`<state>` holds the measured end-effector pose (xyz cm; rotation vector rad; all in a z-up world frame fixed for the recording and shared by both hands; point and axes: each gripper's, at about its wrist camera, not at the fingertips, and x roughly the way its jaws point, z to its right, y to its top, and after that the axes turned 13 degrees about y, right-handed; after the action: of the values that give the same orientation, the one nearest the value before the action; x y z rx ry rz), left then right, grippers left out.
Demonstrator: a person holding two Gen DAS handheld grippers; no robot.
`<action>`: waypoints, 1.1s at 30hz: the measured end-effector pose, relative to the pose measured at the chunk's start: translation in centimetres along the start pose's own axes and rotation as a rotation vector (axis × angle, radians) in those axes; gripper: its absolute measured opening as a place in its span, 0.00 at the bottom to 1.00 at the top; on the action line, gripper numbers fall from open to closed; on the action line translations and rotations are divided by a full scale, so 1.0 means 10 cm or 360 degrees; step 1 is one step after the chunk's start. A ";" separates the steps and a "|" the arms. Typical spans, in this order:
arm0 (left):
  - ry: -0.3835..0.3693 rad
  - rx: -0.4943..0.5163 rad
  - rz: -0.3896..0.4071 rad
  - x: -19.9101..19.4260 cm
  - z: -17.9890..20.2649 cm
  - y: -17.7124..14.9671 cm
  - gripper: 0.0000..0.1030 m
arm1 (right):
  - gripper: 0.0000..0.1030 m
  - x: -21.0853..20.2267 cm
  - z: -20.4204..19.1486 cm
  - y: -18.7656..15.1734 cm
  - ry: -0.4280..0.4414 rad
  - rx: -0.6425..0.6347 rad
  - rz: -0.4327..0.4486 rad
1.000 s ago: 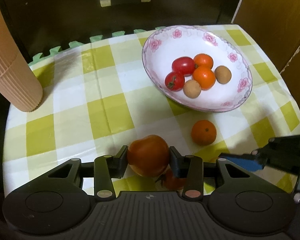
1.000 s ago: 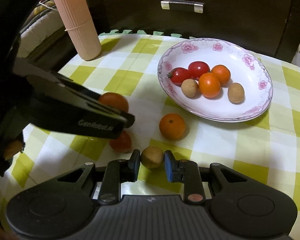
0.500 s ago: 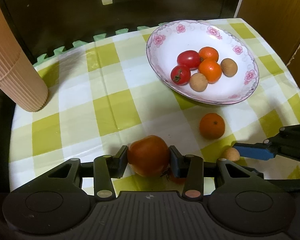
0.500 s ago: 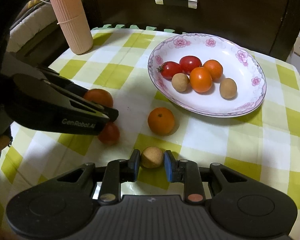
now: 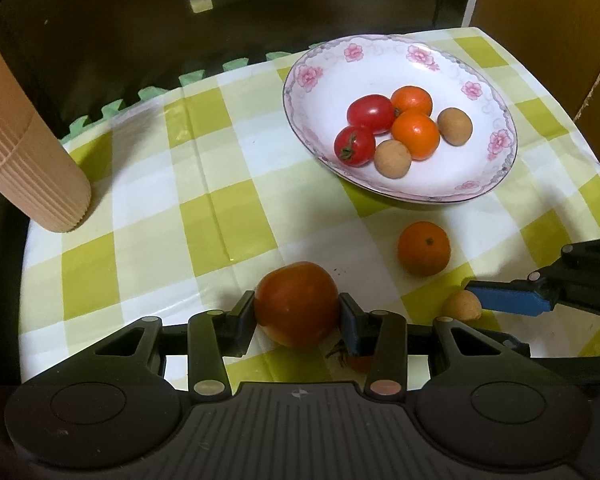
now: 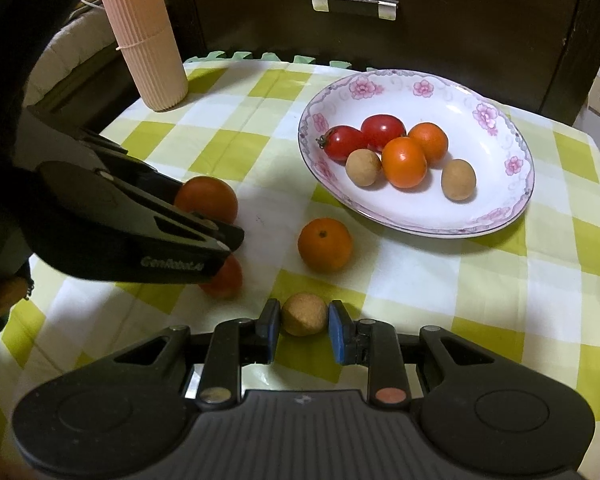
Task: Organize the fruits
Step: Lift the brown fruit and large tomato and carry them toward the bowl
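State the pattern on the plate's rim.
Pink flowers on the white plate, clearest from the right wrist.

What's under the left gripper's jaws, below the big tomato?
A small red tomato lies on the checked cloth below the left gripper, which grips the large tomato. Only part of it shows; the rest is covered.

Hidden and cut-off parts around the two grippers

In the left wrist view a small red fruit (image 5: 354,360) shows only as a sliver with a stem behind the left gripper (image 5: 298,316); in the right wrist view that gripper's body covers about half of it. The ribbed beige cylinder (image 5: 24,152) near the table's far left corner is cut by the frame edge. The right gripper (image 6: 303,322) may touch the brown fruit (image 6: 304,314), though contact is unclear.
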<state>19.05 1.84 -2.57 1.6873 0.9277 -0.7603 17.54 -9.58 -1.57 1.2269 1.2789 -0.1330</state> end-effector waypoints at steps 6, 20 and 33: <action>-0.0024 0.0007 0.0026 -0.06 0.00 0.02 0.49 | 0.25 -0.05 0.00 0.01 0.0007 0.0014 0.0027; -0.0062 0.0006 0.0067 -0.15 0.00 0.06 0.49 | 0.25 -0.12 0.01 0.07 0.0021 0.0046 0.0086; -0.0100 -0.0067 0.0091 -0.22 -0.08 0.11 0.49 | 0.25 -0.25 0.09 0.13 0.0000 0.0092 0.0159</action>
<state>18.87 1.91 0.03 1.6373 0.8427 -0.7467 18.04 -11.00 0.91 1.3377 1.2183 -0.0983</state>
